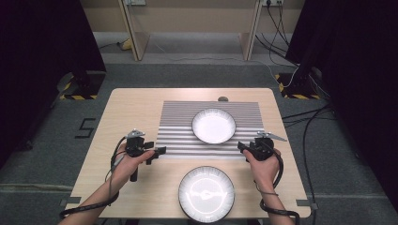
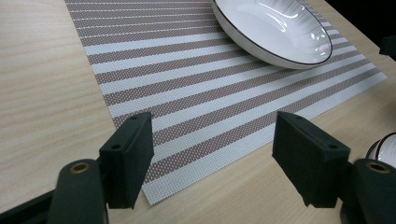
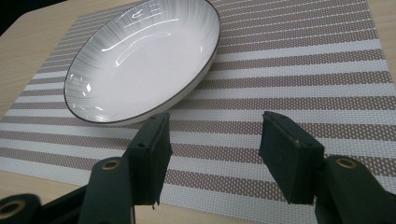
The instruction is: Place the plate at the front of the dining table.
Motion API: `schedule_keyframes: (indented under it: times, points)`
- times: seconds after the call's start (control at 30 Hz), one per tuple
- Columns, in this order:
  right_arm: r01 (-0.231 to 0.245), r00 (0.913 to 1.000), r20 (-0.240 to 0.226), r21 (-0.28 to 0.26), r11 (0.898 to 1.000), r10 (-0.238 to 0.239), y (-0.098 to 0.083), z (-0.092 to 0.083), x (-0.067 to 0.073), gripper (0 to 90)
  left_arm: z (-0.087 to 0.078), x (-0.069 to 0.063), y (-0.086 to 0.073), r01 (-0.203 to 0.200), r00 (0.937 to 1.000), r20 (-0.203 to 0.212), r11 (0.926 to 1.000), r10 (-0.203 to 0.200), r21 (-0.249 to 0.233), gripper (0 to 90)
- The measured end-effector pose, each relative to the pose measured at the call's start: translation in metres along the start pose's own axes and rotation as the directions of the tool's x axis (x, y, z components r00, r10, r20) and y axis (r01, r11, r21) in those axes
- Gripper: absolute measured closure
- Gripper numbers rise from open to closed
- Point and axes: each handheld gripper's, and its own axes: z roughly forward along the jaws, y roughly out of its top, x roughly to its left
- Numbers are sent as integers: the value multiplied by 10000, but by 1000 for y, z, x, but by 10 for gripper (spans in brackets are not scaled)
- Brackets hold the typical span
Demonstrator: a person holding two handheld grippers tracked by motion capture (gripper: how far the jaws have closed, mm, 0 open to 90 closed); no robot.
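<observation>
Between the two grippers, on the striped mat, the far plate is being flanked, and that flanking is the relation on which the coming move is judged to turn. The right gripper is being held just off the mat's right near corner, its jaws spread apart and empty, and the plate is being seen up and to the left of those jaws in the right gripper view, with its near rim close to the left jaw. The left gripper is being held at the mat's near left edge, jaws likewise apart and gripping nothing; in the left gripper view the plate is lying farther off, ahead and to the right. The right gripper is therefore being judged the nearer of the two. The plate is round, so no long axis is being offered; its rim is lifted off the mat all round. A second plate is resting apart, near the table's front edge, between the forearms.
</observation>
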Motion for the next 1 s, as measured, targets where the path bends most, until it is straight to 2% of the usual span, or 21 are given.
schedule_keyframes:
  times: [0.57,1.0]
  points:
    - [-115,9996,239,-93,9999,117,-11,-14,-13,432,-19,14,-11,287,9993,-227,9993,-292,-219,286]
    - [-130,9994,309,-140,9998,135,-18,-24,-18,432,-30,22,-20,568,9978,-323,9977,-581,-381,286]
